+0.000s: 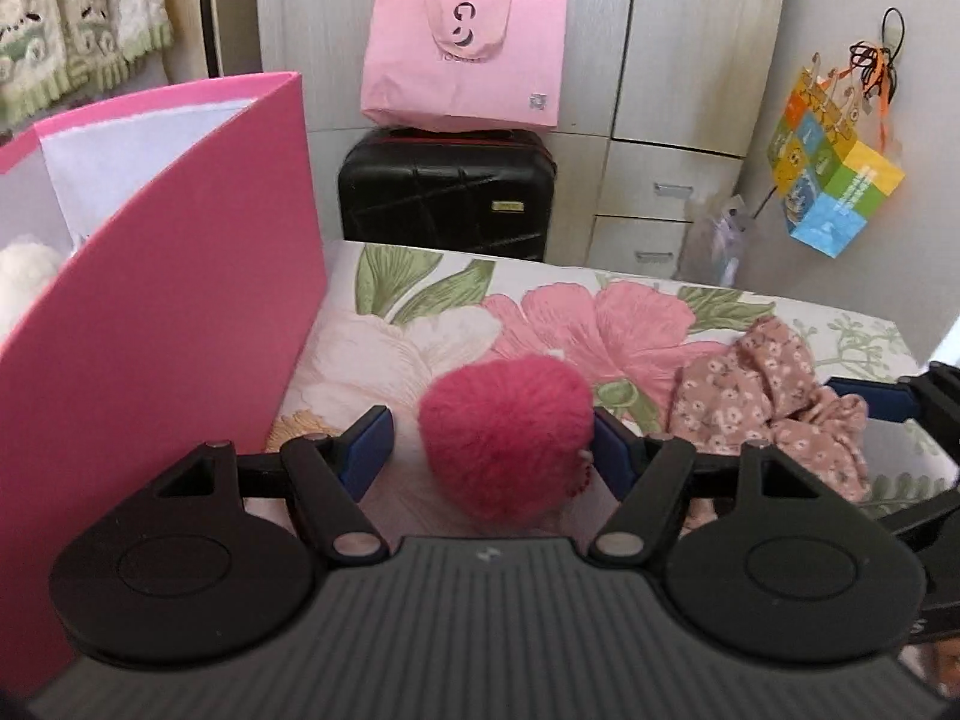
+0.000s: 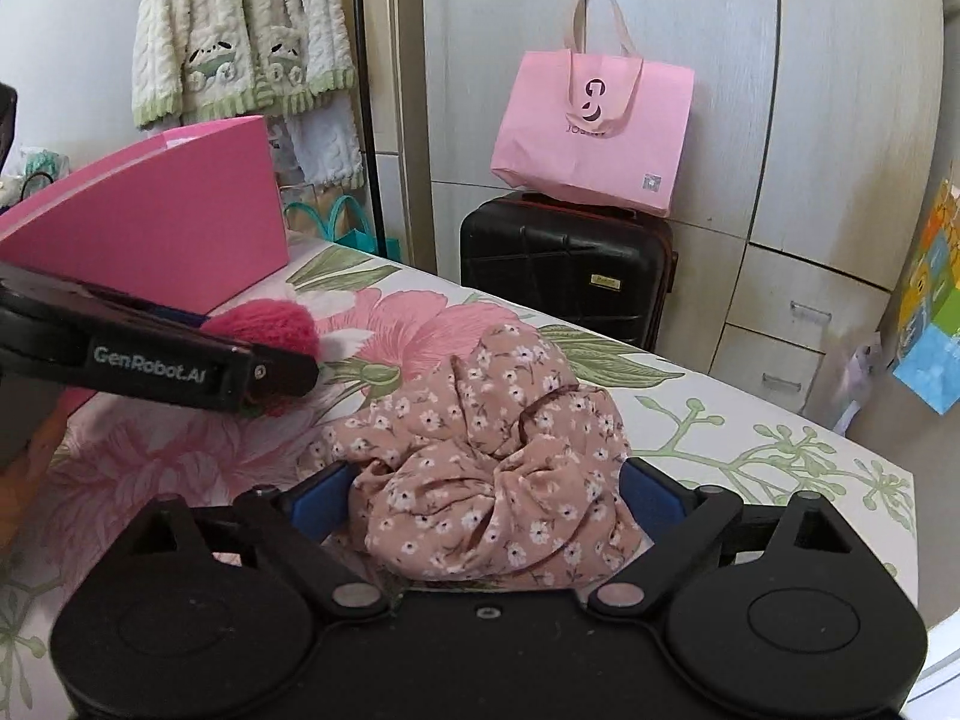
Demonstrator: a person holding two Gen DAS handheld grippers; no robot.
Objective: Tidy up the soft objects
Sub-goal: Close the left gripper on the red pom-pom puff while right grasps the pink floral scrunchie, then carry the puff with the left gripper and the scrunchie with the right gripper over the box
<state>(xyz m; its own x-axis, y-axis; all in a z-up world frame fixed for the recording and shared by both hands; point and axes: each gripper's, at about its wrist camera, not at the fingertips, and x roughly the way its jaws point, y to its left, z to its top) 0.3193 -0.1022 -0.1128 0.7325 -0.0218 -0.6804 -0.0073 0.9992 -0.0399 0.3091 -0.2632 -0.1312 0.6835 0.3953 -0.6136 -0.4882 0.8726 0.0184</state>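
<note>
A fluffy pink heart pompom (image 1: 504, 438) lies on the flowered bedspread (image 1: 420, 312) between the fingers of my left gripper (image 1: 489, 450), which is open around it; the right finger touches it, the left stands apart. It also shows in the right wrist view (image 2: 270, 324). A crumpled pink floral cloth (image 2: 498, 474) lies between the fingers of my right gripper (image 2: 486, 498), open around it. The cloth shows in the left wrist view (image 1: 768, 414). A pink box (image 1: 162, 300) stands open at the left with a white fluffy thing (image 1: 24, 282) inside.
A black suitcase (image 1: 447, 192) with a pink tote bag (image 1: 465, 54) on it stands beyond the bed's far edge, against wardrobe doors and drawers (image 1: 660, 192). A colourful bag (image 1: 834, 180) hangs at the right. A cream cardigan (image 2: 240, 30) hangs at the left.
</note>
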